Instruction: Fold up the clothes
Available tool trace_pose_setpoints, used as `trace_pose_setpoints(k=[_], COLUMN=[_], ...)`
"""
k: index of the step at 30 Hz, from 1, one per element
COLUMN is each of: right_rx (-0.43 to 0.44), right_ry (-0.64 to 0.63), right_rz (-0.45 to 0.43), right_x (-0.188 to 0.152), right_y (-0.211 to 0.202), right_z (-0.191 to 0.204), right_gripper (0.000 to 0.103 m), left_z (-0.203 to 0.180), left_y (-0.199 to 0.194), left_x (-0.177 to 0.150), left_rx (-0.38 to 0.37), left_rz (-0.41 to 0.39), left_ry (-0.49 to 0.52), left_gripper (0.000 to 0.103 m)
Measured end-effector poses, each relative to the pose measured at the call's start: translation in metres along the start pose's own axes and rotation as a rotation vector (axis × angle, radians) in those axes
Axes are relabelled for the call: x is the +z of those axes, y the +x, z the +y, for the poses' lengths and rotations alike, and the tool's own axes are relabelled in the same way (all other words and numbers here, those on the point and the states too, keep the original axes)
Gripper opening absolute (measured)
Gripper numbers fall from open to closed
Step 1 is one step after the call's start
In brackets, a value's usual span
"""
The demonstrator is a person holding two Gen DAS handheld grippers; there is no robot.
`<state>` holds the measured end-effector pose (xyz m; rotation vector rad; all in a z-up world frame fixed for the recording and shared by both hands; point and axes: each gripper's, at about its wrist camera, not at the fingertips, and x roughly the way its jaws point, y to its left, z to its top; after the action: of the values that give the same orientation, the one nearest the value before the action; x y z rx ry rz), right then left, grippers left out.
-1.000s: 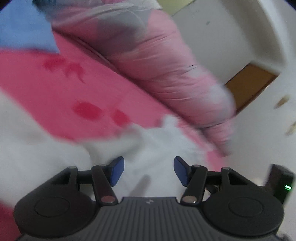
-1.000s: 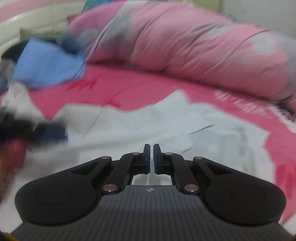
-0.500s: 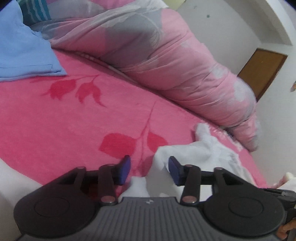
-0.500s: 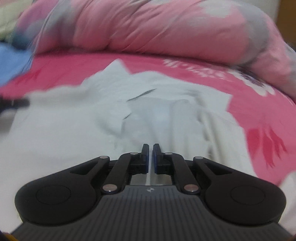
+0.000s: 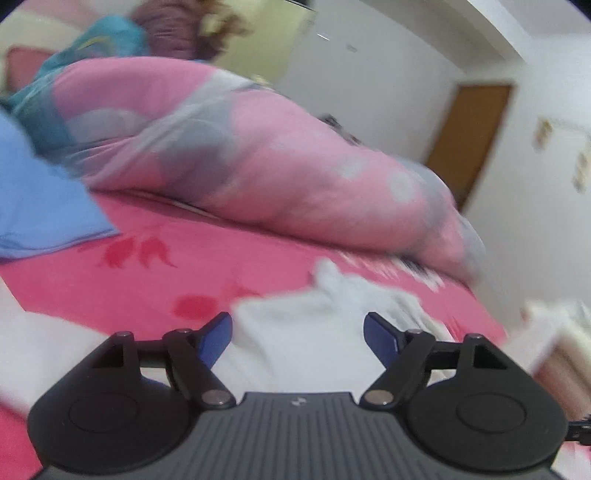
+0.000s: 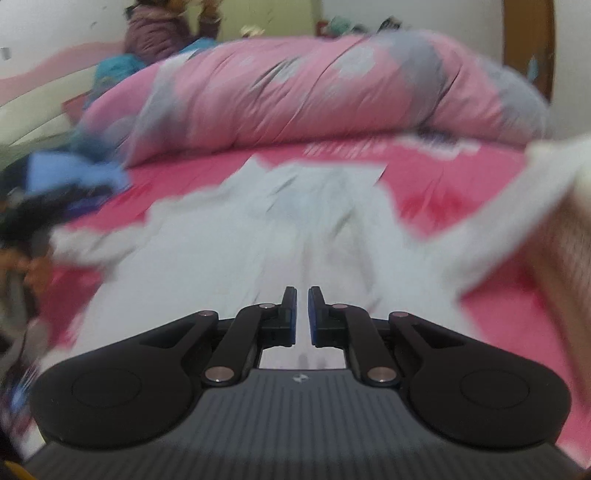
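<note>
A white garment (image 6: 258,236) lies spread on the pink bedsheet (image 6: 443,184), blurred by motion. In the left wrist view one end of the garment (image 5: 295,354) lies under and beyond my left gripper (image 5: 297,325). Its jaws are opening and stand wide, and the blue pads (image 5: 218,338) touch no cloth. My right gripper (image 6: 302,295) hovers over the near part of the garment. Its jaws are opening by only a thin slit, and I see nothing pinched between them.
A rolled pink and grey duvet (image 6: 314,96) runs along the far side of the bed. Blue cloth (image 5: 37,206) lies at the left. A person (image 6: 159,33) sits behind the duvet. A brown door (image 5: 469,147) is at the right. A blurred white and brown shape (image 6: 535,206) crosses the right edge.
The left jaws narrowed a little and then spread much wider, and that gripper lifted off the garment's end. The right gripper swept back over the garment, and its pads parted slightly.
</note>
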<state>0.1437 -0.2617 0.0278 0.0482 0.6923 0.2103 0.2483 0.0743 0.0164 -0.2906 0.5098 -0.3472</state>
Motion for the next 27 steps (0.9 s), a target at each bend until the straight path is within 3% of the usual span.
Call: trace_pose_setpoints(k=[3, 6, 9, 12, 17, 22, 25, 27], right_rx=[0.048, 0.097, 0.077, -0.003, -0.023, 0.120, 0.063, 0.029], right_ry=[-0.108, -0.223, -0.294, -0.169, 0.014, -0.135, -0.241, -0.216], right_rz=[0.016, 0.010, 0.041, 0.096, 0.046, 0.016, 0.091, 0.101], right_x=[-0.031, -0.045, -0.047, -0.052, -0.050, -0.040, -0.051, -0.053], right_y=[-0.003, 0.006, 0.027, 0.036, 0.012, 0.030, 0.049, 0.048], right_z=[0.033, 0.067, 0.083, 0.054, 0.015, 0.057, 0.067, 0.054], right_gripper=[0.006, 0.006, 0.006, 0.005, 0.008, 0.008, 0.005, 0.005], left_z=[-0.040, -0.073, -0.089, -0.085, -0.074, -0.072, -0.070, -0.068], left_y=[-0.017, -0.018, -0.010, -0.003, -0.010, -0.007, -0.005, -0.004], left_x=[-0.027, -0.063, -0.094, -0.107, -0.097, -0.102, -0.109, -0.109], left_rx=[-0.053, -0.049, -0.002, 0.061, 0.056, 0.075, 0.072, 0.065], left_rz=[0.077, 0.159, 0.211, 0.245, 0.218, 0.237, 0.229, 0.224], left_ry=[0.131, 0.261, 0.351, 0.356, 0.288, 0.298, 0.298, 0.289], left_gripper=[0.079, 0.079, 0.079, 0.079, 0.079, 0.079, 0.079, 0.079])
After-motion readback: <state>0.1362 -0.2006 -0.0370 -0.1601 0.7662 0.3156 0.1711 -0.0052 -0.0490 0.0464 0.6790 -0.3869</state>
